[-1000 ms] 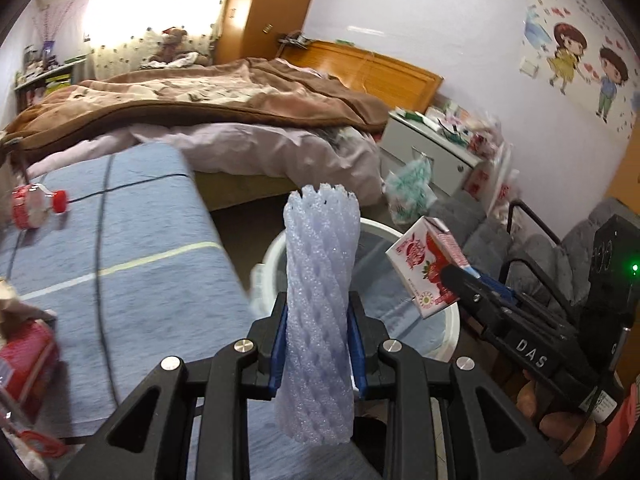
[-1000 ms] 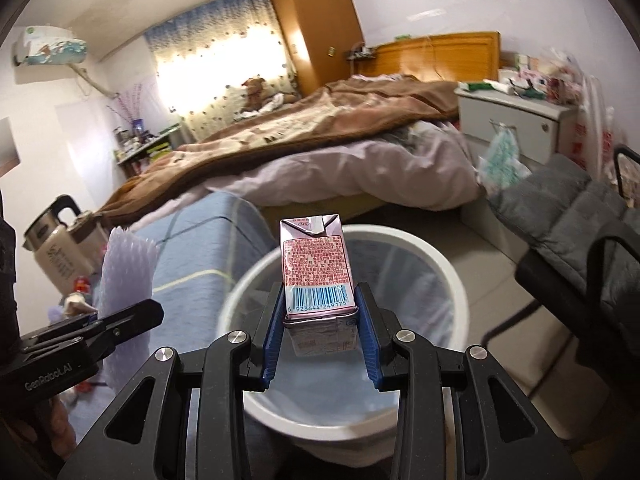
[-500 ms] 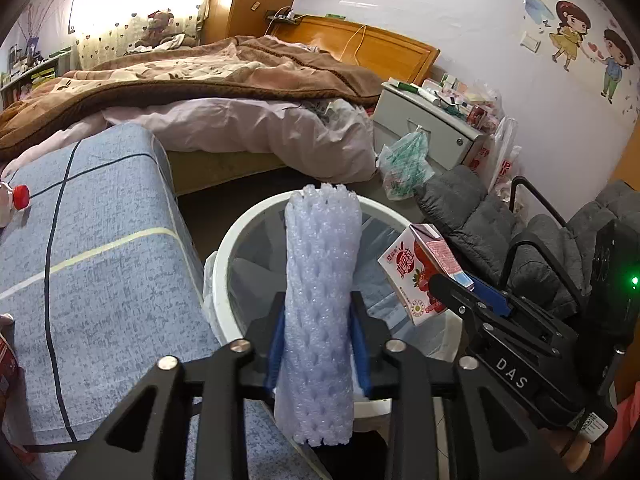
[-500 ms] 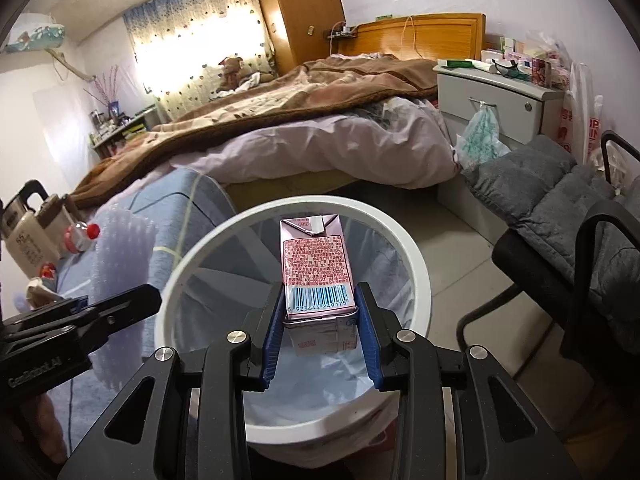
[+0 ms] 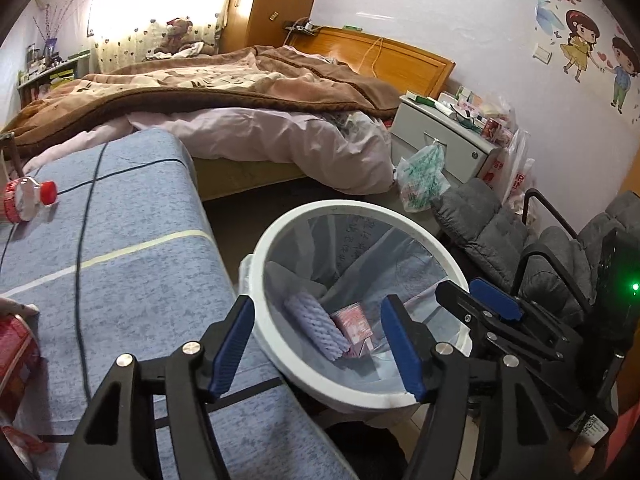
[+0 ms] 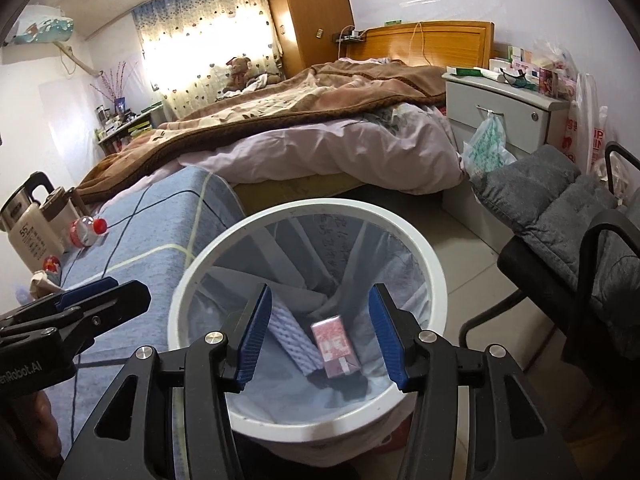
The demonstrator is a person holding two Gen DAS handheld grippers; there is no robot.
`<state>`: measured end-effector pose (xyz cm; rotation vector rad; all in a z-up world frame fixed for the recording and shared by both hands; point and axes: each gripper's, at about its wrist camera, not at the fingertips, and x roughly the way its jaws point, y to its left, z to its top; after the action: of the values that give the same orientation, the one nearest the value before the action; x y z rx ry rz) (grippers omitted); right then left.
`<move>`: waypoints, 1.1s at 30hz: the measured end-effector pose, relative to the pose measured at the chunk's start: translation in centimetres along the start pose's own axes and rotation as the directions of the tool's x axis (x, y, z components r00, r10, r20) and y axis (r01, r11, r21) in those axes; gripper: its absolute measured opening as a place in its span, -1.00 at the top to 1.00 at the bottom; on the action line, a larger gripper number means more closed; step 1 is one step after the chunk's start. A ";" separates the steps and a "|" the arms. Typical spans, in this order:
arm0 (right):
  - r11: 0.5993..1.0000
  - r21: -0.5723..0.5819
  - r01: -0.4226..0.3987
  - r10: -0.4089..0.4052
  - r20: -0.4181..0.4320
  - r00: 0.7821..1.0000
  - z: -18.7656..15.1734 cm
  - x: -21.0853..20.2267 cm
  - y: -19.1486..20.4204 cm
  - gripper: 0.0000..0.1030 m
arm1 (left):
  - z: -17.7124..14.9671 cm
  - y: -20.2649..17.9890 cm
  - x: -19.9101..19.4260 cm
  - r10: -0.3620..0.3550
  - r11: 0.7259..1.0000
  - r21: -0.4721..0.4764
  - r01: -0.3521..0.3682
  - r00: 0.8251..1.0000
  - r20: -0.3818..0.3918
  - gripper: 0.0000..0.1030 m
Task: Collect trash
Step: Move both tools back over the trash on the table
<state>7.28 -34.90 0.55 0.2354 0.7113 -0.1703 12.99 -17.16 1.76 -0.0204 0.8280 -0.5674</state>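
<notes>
Where lined: ribbed foam sleeve [image 6: 294, 338], boxy carton [image 6: 335, 340]

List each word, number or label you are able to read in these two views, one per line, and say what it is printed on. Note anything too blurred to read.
"enRobot.AI" (start cut off): body of the left gripper.
"55": kettle.
Red print on the white plastic bags: only partly visible, not readable.
Print on the pink carton in the bin: too small.
Faint marks on the bin liner: illegible.

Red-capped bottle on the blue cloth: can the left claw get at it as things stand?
Probably yes. The bottle lies in the open on the blue cloth, nothing over it, only a thin black cable beside it. The left claw is empty, its jaws opening over the bin, so it must swing over.
</notes>
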 end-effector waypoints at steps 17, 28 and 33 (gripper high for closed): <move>0.992 -0.054 -0.112 0.115 0.053 0.992 -1.1 -3.4 5.8 0.00 | -2.5 4.4 -6.5 0.121 0.992 -0.052 -0.115 0.986 0.112 -0.38; 0.974 -0.118 -0.191 0.197 0.044 0.979 -2.2 -4.2 10.7 0.00 | -5.0 8.3 -10.5 0.221 0.972 -0.109 -0.206 0.962 0.159 -0.39; 0.961 -0.154 -0.231 0.239 0.034 0.971 -2.9 -4.5 13.1 0.00 | -6.0 10.3 -12.3 0.262 0.961 -0.138 -0.240 0.949 0.175 -0.40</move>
<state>5.13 -21.19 3.43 0.1700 0.6354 0.1032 6.95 -1.21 3.74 -0.0731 0.6616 -0.2711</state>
